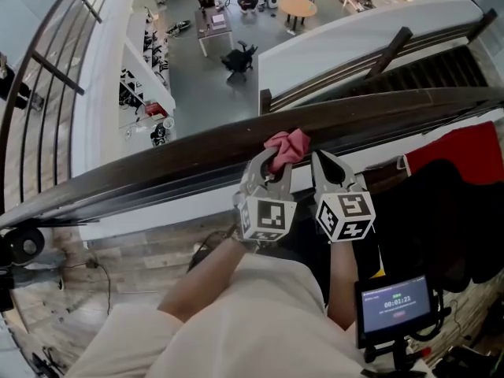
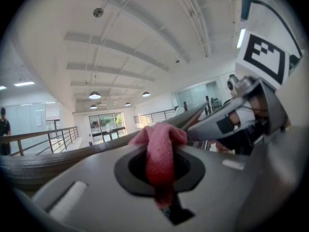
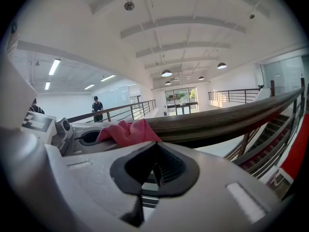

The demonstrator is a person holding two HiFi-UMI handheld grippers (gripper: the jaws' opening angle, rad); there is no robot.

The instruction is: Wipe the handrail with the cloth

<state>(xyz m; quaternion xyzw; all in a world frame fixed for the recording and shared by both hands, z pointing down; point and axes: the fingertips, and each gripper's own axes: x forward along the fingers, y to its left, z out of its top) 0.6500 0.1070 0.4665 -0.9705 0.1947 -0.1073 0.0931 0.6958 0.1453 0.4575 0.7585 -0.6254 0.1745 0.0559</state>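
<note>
Okay, head view: left hand-held gripper pinches the pink cloth against the dark handrail, with the right hand-held gripper just beside it. Left gripper view: jaws clamped on the cloth (bunched over the tips). Right gripper view: jaws pressed together, nothing between them, close to the handrail.

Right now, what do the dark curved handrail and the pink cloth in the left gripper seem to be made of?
Dark brown curved handrail: probably wood with a smooth, slightly glossy varnish; faint lengthwise streaks like grain show in the right gripper view.
Pink cloth: soft fabric, perhaps microfibre, matte; it bunches into limp folds where the left gripper pinches it between its fingers.
</note>
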